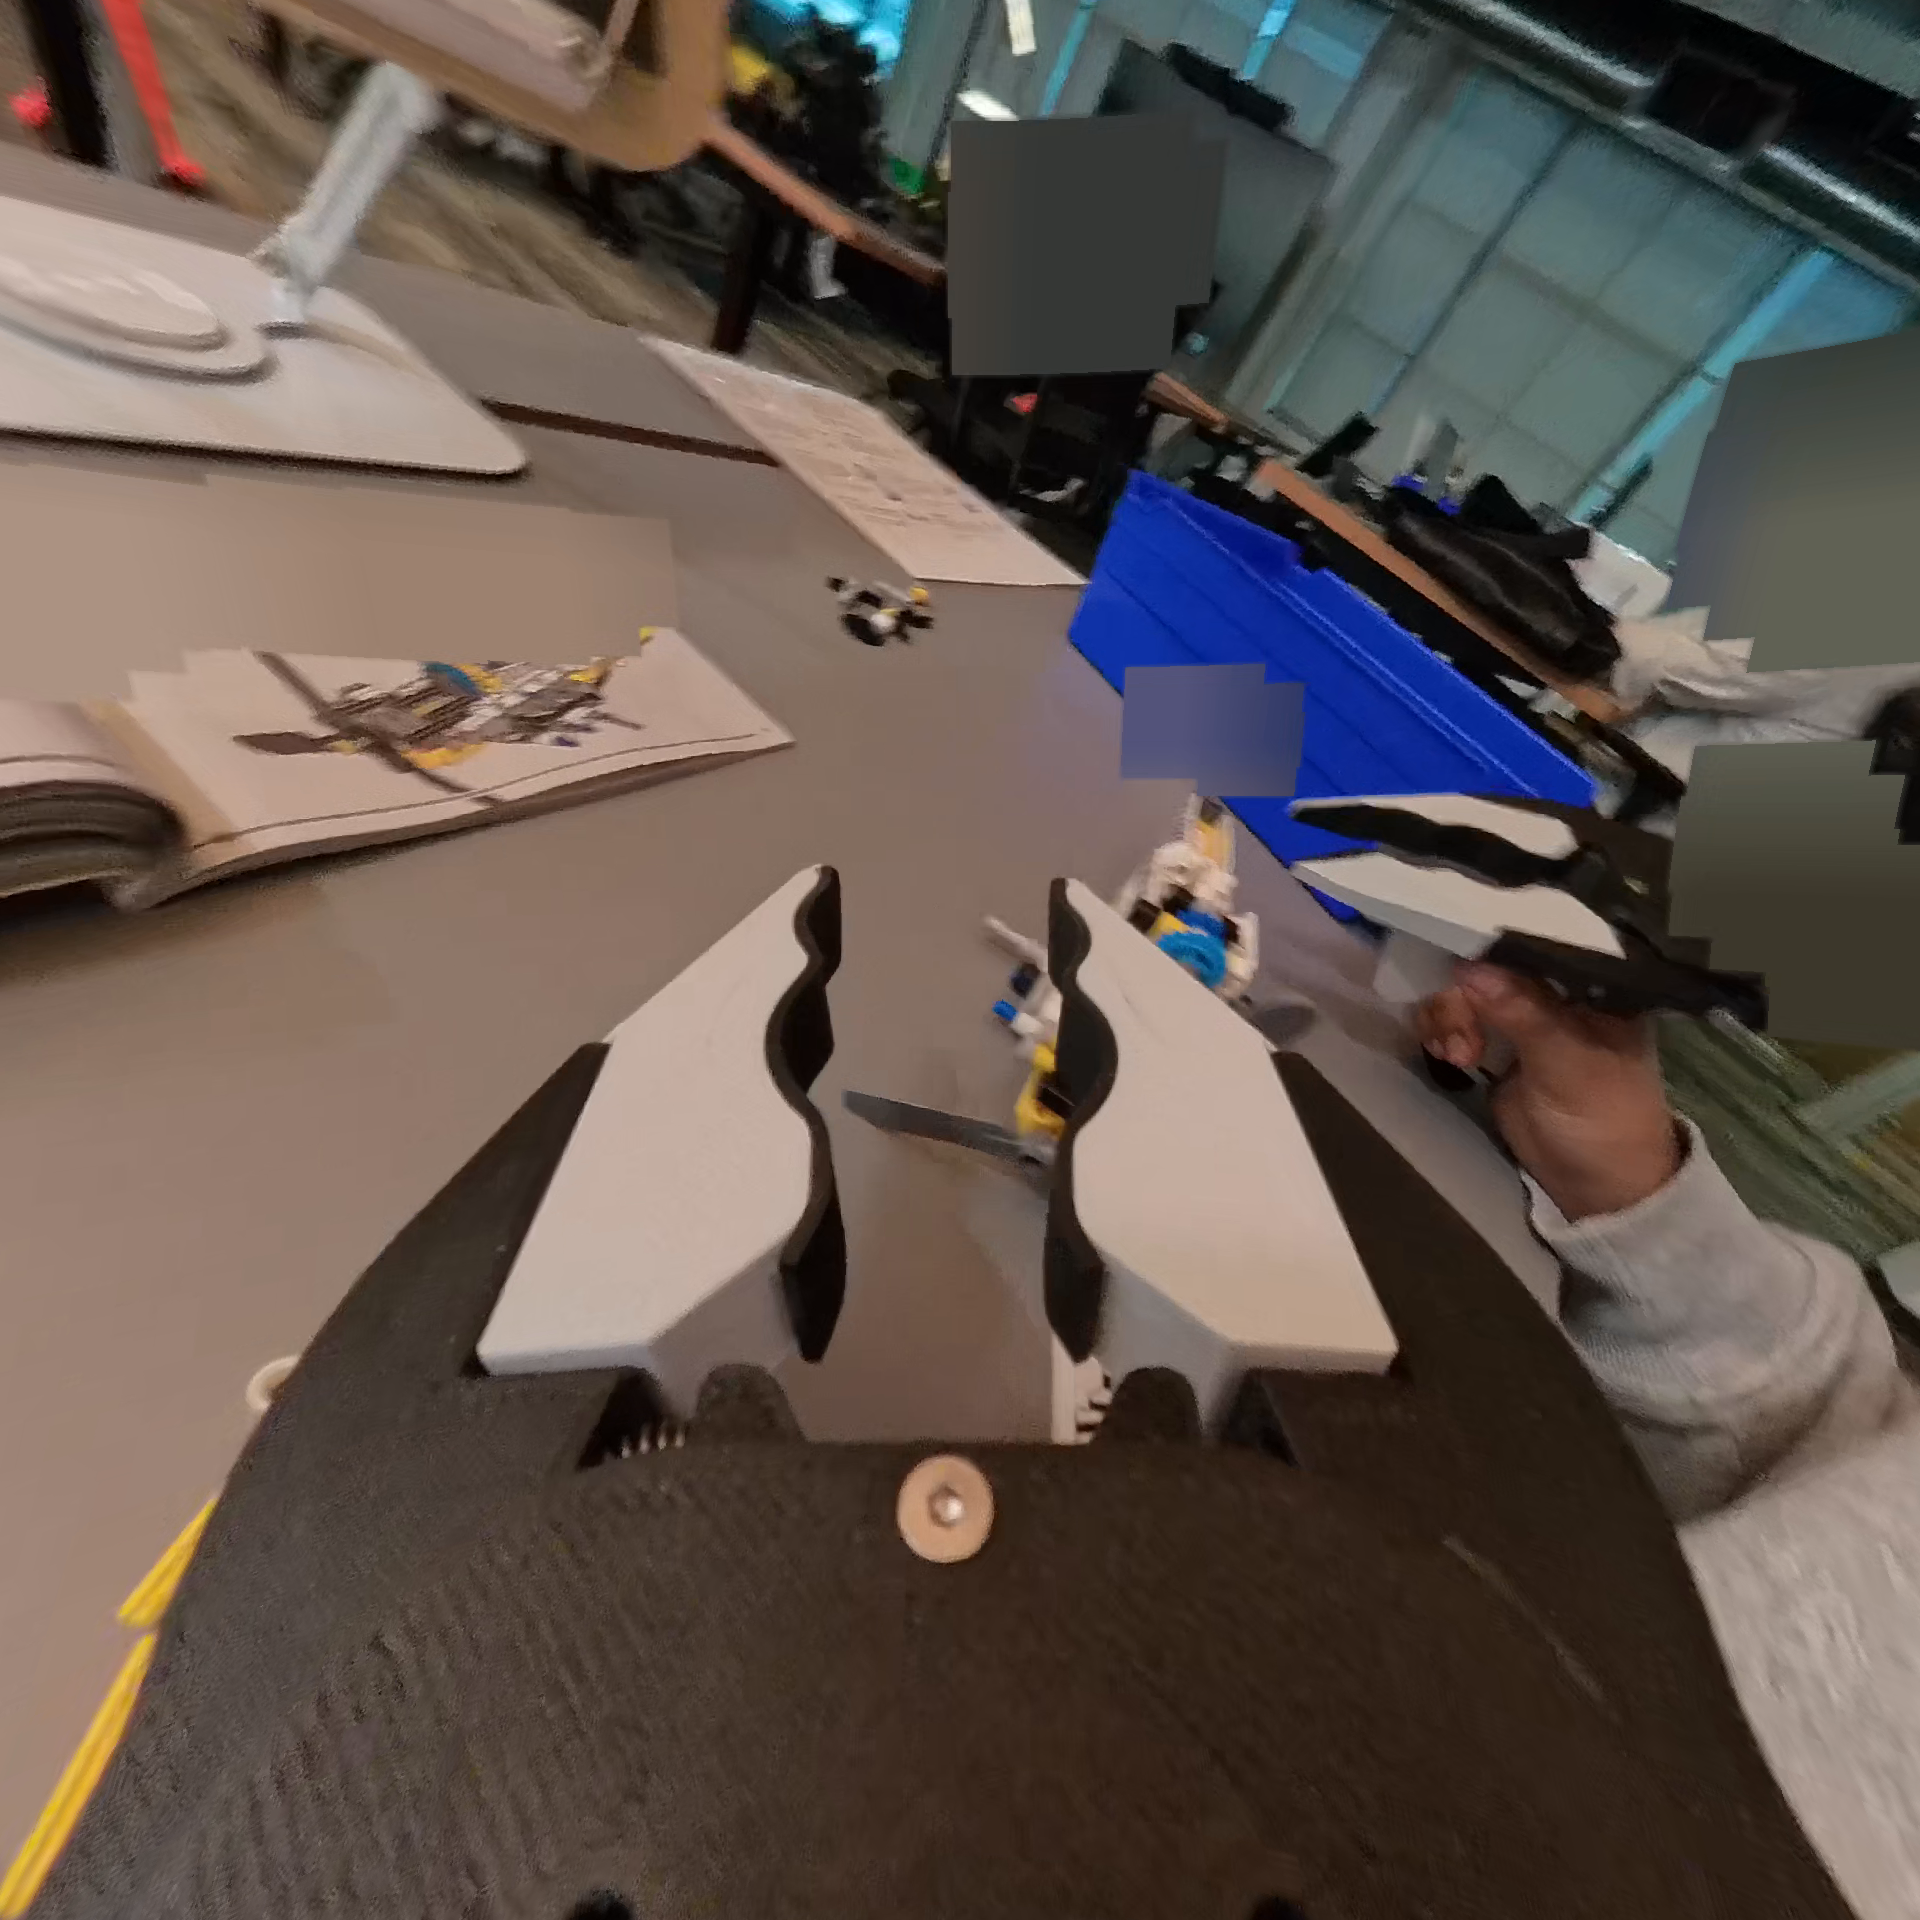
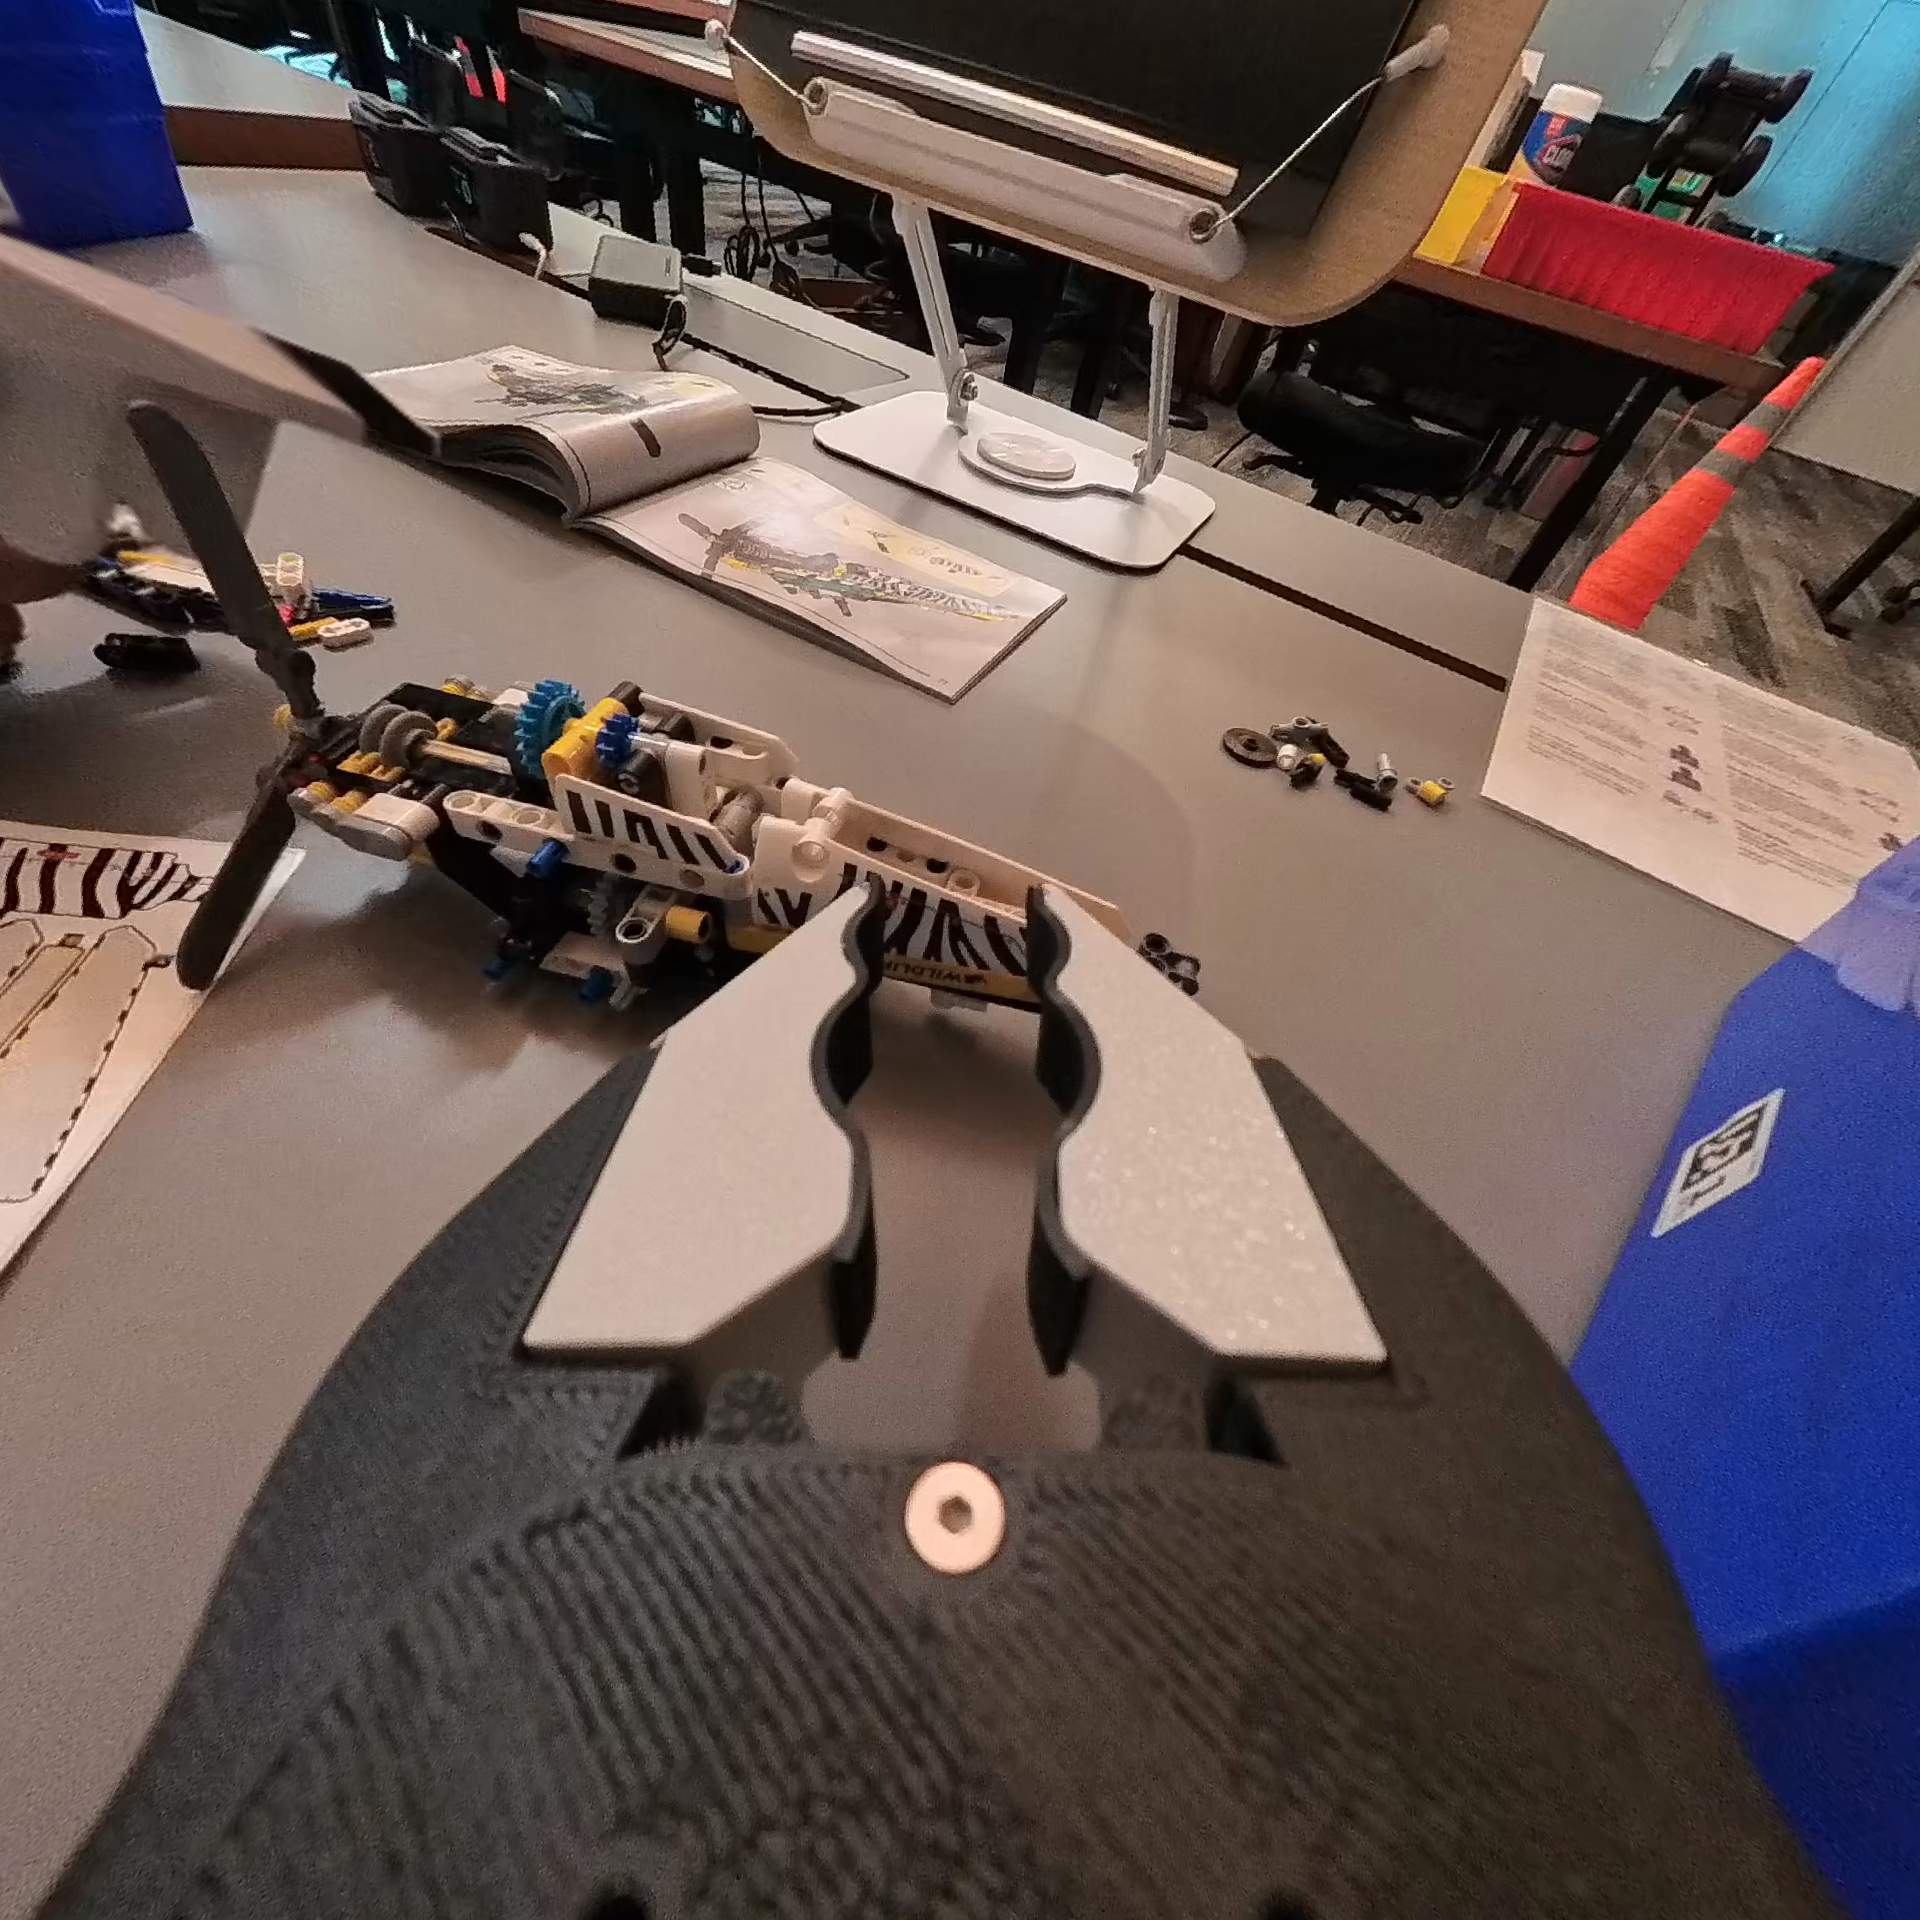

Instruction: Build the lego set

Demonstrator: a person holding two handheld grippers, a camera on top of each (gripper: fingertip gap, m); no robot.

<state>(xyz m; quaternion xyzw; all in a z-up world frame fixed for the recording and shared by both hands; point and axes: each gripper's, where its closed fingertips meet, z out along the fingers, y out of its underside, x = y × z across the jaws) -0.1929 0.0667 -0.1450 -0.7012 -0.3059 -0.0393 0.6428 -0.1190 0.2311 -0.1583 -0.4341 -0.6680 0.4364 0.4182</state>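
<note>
Lego helicopter (image 1: 1195, 925), part-built, lies on the grey table (image 1: 520, 1039) just past the left gripper (image 1: 943, 894), whose jaws are spread and hold nothing, with the open instruction booklet (image 1: 468, 727) to its left. From the right wrist, the zebra-striped lego helicopter (image 2: 644, 821) sits just ahead of the right gripper (image 2: 948, 904), likewise released and empty; a printed sheet (image 2: 1714, 769) and blue bin (image 2: 1787, 1299) bear markings.
</note>
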